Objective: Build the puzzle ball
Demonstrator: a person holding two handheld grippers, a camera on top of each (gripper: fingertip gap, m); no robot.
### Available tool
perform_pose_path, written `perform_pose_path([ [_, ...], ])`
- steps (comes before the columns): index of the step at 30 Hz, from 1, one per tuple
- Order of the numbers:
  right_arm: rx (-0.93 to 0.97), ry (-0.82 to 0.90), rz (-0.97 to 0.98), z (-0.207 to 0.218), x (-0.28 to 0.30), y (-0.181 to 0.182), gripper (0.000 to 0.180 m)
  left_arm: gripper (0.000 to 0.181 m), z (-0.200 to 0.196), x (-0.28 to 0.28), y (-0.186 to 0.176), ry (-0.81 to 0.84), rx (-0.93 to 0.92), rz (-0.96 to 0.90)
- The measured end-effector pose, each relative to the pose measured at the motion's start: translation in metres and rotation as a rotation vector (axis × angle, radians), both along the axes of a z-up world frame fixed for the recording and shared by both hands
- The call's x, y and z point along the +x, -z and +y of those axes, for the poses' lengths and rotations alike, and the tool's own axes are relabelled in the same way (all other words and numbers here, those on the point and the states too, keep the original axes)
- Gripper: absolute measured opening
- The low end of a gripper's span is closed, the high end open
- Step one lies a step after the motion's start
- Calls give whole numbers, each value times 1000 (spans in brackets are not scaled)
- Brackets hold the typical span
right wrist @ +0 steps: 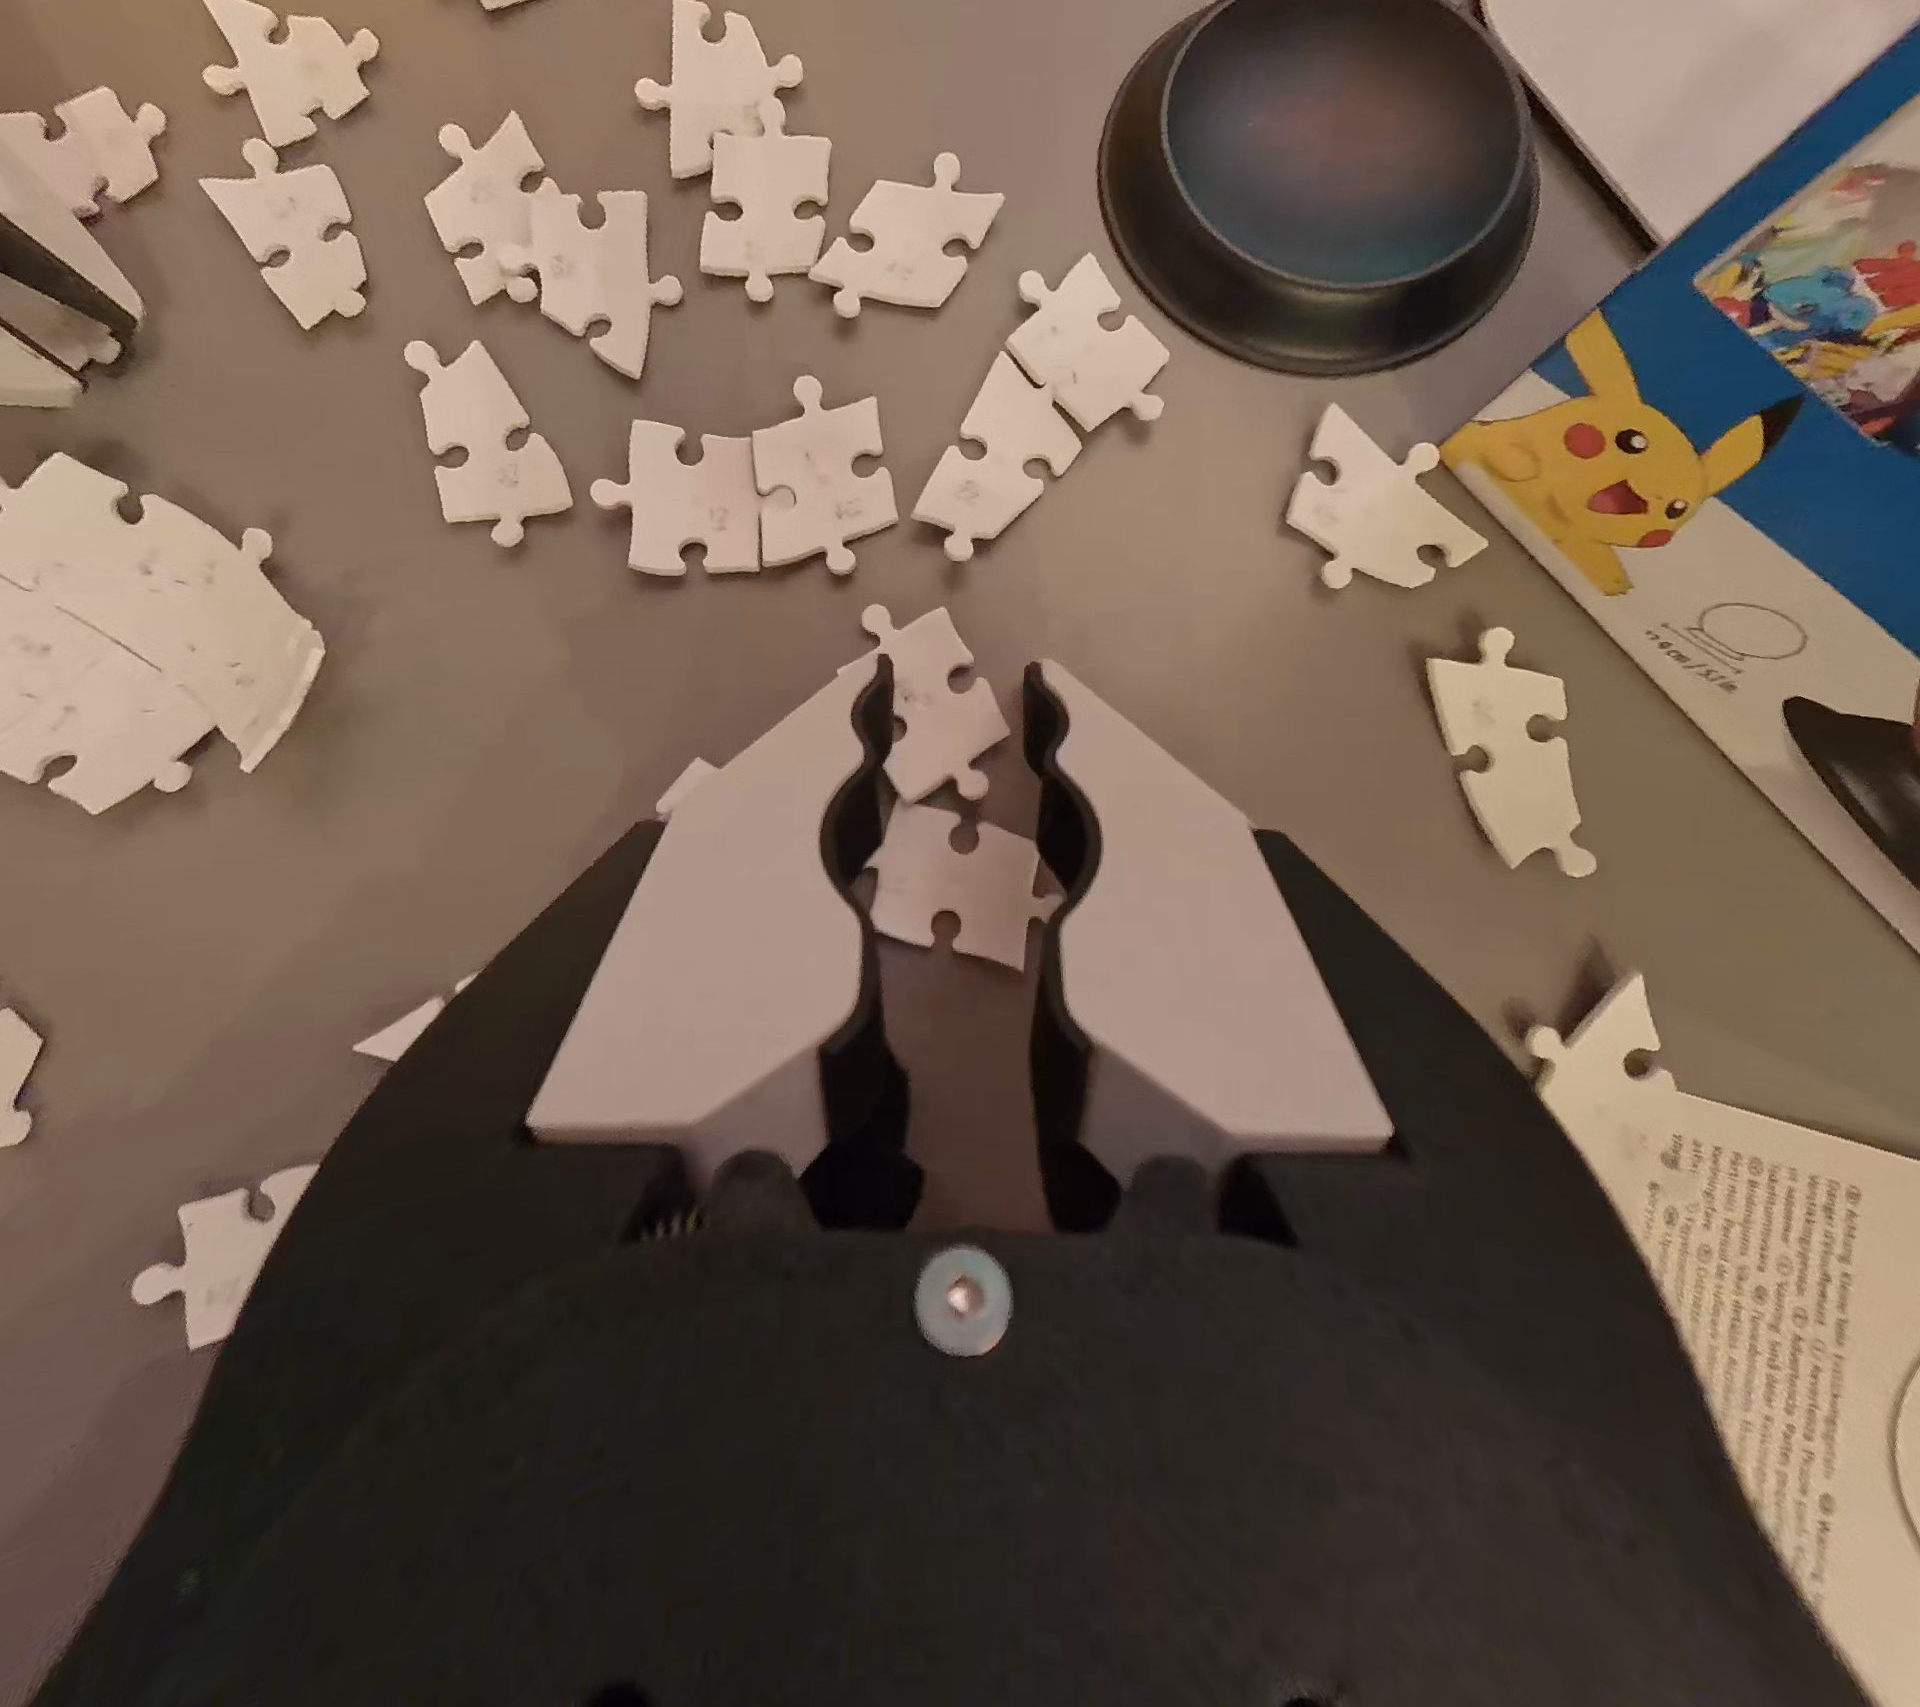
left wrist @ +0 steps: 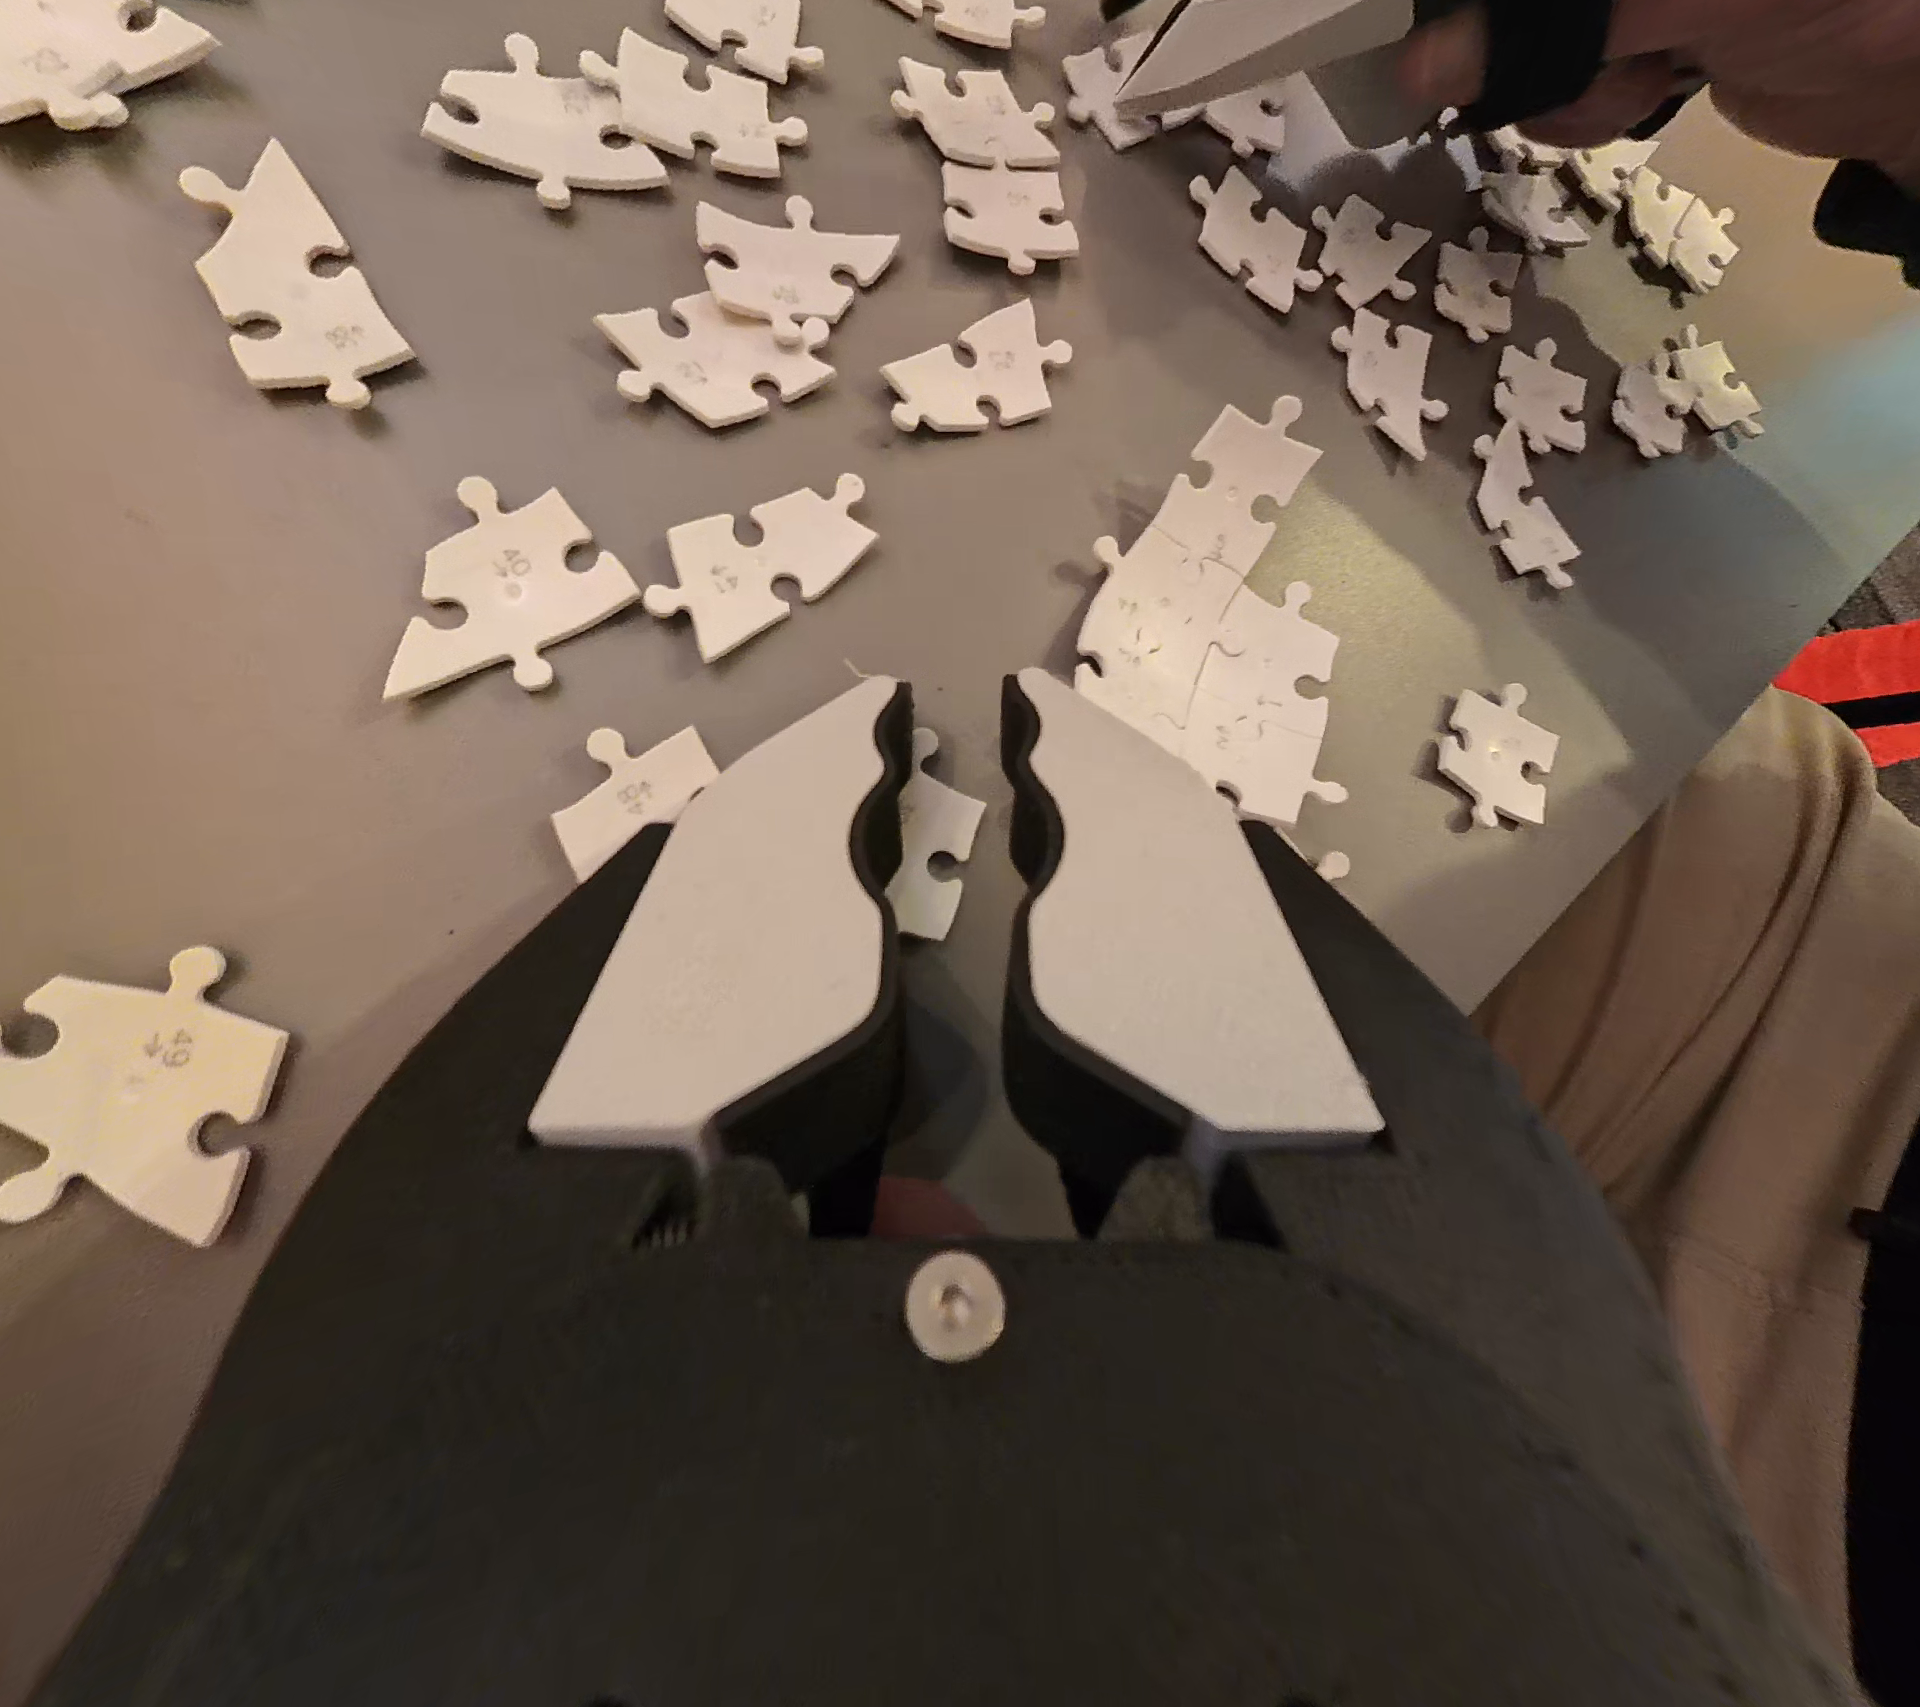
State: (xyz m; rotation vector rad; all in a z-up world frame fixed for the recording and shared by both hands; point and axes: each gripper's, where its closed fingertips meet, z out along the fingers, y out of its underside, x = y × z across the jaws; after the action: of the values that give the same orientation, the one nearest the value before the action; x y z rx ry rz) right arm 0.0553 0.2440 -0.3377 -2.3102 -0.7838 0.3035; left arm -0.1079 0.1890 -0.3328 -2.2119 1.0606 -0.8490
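Many white puzzle pieces lie scattered face down on the grey table (left wrist: pixel 156 722). A joined curved patch of several pieces (left wrist: pixel 1216 618) lies just right of my left gripper (left wrist: pixel 956 707), which is open and empty, low over a loose piece (left wrist: pixel 935 847). The patch also shows at the left of the right wrist view (right wrist: pixel 135 629). My right gripper (right wrist: pixel 958 686) is open, its fingertips on either side of a small piece (right wrist: pixel 940 701), with a second piece (right wrist: pixel 956 888) farther back between the fingers. In the left wrist view the right gripper (left wrist: pixel 1120 52) is at the top right, tips down among pieces.
A black round stand (right wrist: pixel 1320 171) sits at the back right. The blue puzzle box (right wrist: pixel 1714 462) and a printed leaflet (right wrist: pixel 1766 1294) lie at the right. The table edge (left wrist: pixel 1662 826) runs diagonally, with a person's beige-clad leg (left wrist: pixel 1714 1190) beyond it. The left gripper's tips are roughly 20 centimeters from the right gripper's.
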Motion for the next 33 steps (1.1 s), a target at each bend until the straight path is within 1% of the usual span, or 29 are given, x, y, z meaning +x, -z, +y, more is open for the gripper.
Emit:
perform_pose_path([
  [4,-1,34,-17,1,16,0,21,16,0,0,0,0,-2,-1],
  [10,32,80,-23,5,31,-3,26,16,0,0,0,0,-8,-6],
  [18,104,76,-23,9,31,-11,25,16,1,0,-2,-4,-14,-22],
  [28,99,111,80,10,31,-15,26,16,1,0,-1,-6,-14,-22],
  [33,104,92,59,9,25,-13,26,16,0,0,-2,-5,-14,-23],
])
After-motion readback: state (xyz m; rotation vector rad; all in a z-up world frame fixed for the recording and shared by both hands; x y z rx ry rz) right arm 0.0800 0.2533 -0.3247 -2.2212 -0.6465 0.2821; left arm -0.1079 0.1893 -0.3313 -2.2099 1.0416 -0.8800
